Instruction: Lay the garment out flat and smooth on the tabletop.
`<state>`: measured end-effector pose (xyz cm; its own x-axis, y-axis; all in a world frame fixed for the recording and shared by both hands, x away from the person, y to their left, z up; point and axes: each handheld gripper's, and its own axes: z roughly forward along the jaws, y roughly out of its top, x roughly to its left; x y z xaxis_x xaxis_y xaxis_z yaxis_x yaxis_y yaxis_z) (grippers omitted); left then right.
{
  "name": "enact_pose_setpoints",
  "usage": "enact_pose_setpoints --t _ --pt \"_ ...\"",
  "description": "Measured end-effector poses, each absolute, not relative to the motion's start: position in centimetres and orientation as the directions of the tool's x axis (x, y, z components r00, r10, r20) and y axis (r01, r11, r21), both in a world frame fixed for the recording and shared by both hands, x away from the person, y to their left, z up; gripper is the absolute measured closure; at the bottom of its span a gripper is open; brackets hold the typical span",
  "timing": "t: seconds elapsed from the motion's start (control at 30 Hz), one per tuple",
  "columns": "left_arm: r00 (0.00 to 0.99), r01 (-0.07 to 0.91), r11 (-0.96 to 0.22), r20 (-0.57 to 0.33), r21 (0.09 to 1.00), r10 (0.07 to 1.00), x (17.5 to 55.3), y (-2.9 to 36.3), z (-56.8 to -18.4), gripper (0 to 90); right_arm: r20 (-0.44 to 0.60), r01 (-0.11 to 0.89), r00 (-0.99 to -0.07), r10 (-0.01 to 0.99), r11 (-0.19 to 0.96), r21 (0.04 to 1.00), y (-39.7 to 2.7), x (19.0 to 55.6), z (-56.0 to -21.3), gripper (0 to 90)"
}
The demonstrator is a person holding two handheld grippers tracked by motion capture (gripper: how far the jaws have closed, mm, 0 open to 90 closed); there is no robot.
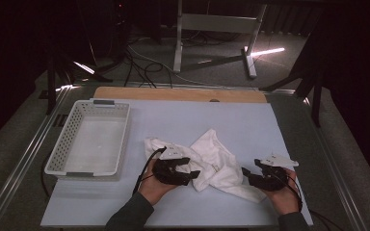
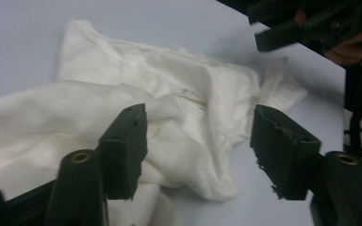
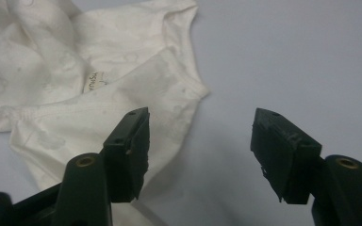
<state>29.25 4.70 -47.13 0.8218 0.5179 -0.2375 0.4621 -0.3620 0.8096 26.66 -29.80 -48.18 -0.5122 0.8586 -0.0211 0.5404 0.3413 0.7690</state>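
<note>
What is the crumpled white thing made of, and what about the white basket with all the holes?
The crumpled white garment looks like soft matte cotton cloth: it folds, wrinkles and shows stitched hems. The white perforated rectangular basket seems to be rigid plastic, with even moulded holes and a slight sheen.

Dim lab (black curtains): floor cables (image 1: 139,65), metal stand (image 1: 217,29).
</note>
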Motion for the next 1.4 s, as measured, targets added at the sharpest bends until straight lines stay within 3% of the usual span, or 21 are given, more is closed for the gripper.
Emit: enact_pose_setpoints --t 0.2,0.5,0.6,0.73,0.83,0.97,1.13,1.3,1.4 --pt "0.784 0.467 -0.329 -0.212 0.821 0.584 29.4 6.5 -46.6 27.3 0.04 0.572 -0.544 0.838 0.335 0.749 -28.3 27.3 -49.5 40.5" --pt "0.742 0.503 -0.344 -0.192 0.793 0.643 29.3 8.5 -47.6 20.5 0.032 0.558 -0.592 0.805 0.382 0.736 -26.4 27.7 -49.8 42.3" --pt "0.743 0.553 -0.408 -0.208 0.727 0.636 29.5 8.3 -48.8 15.3 0.018 0.556 -0.62 0.784 0.423 0.715 -25.4 28.1 -50.2 47.7" --pt "0.741 0.568 -0.423 -0.215 0.706 0.636 29.7 8.0 -49.6 15.9 -0.004 0.554 -0.634 0.773 0.458 0.696 -24.8 28.6 -50.5 54.1" --pt "0.743 0.567 -0.426 -0.216 0.705 0.633 29.9 8.1 -49.9 17.6 -0.022 0.548 -0.65 0.76 0.488 0.679 -24.0 29.2 -50.6 64.3" --pt "0.741 0.581 -0.414 -0.246 0.7 0.625 30.0 8.2 -50.1 27.3 -0.036 0.54 -0.668 0.743 0.518 0.663 -23.5 29.6 -50.7 80.8" --pt "0.765 0.573 -0.456 -0.244 0.681 0.596 30.0 8.0 -50.6 42.8 -0.091 0.523 -0.659 0.747 0.541 0.658 -23.1 30.0 -50.1 82.3" --pt "0.767 0.595 -0.485 -0.272 0.64 0.581 30.2 7.5 -51.5 75.1 -0.123 0.521 -0.64 0.758 0.546 0.656 -22.3 31.0 -49.8 82.6" --pt "0.761 0.61 -0.477 -0.3 0.633 0.575 30.3 7.8 -51.4 85.2 -0.171 0.491 -0.653 0.737 0.585 0.645 -22.0 31.8 -49.5 82.9"
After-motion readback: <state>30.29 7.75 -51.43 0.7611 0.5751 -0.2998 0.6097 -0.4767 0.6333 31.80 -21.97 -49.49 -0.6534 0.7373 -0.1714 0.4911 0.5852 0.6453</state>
